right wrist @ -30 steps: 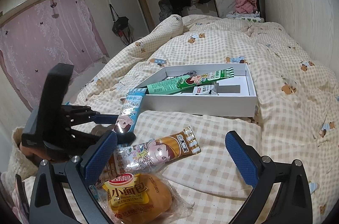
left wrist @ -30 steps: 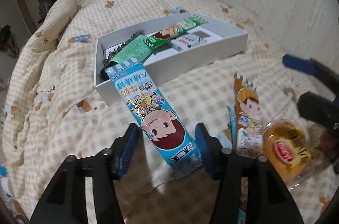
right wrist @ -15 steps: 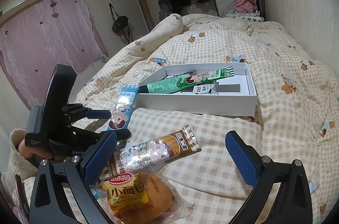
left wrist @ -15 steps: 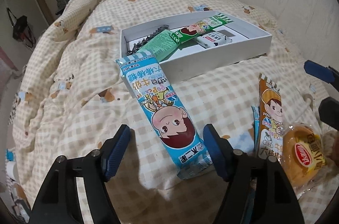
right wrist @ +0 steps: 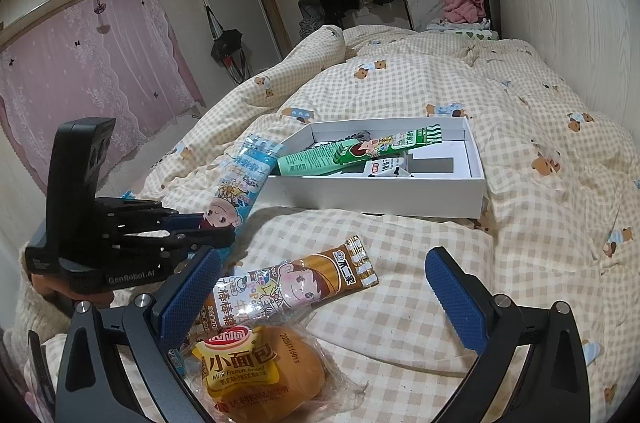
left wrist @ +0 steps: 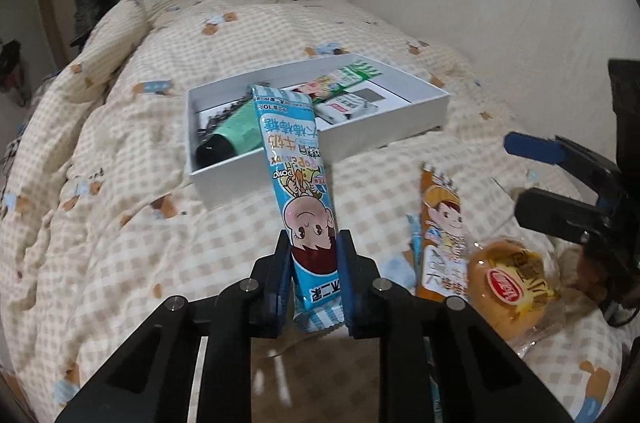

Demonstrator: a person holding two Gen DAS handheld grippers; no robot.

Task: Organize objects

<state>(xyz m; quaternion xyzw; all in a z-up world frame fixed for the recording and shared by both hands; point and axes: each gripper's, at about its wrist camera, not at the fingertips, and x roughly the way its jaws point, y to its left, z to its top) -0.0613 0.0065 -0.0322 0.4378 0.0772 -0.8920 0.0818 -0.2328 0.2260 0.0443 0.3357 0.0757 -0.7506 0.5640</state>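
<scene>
While pinched (lower end) by left gripper: blue candy packet.

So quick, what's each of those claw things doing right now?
Left gripper: just closed on the blue candy packet.
Right gripper: open, holding nothing.

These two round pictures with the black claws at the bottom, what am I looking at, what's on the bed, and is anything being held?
Those claws are two hand-held grippers; a person holds one in each hand, and each carries a wide-angle camera looking along its fingers. One picture comes from the left gripper, the other from the right gripper. The left one's jaws have just been closing and now pinch the bottom end of a blue candy packet, whose top rises toward a white box already holding a green packet and a green tube. The right gripper is open and empty, above a brown candy packet and a wrapped small bread lying on the checked quilt.
</scene>
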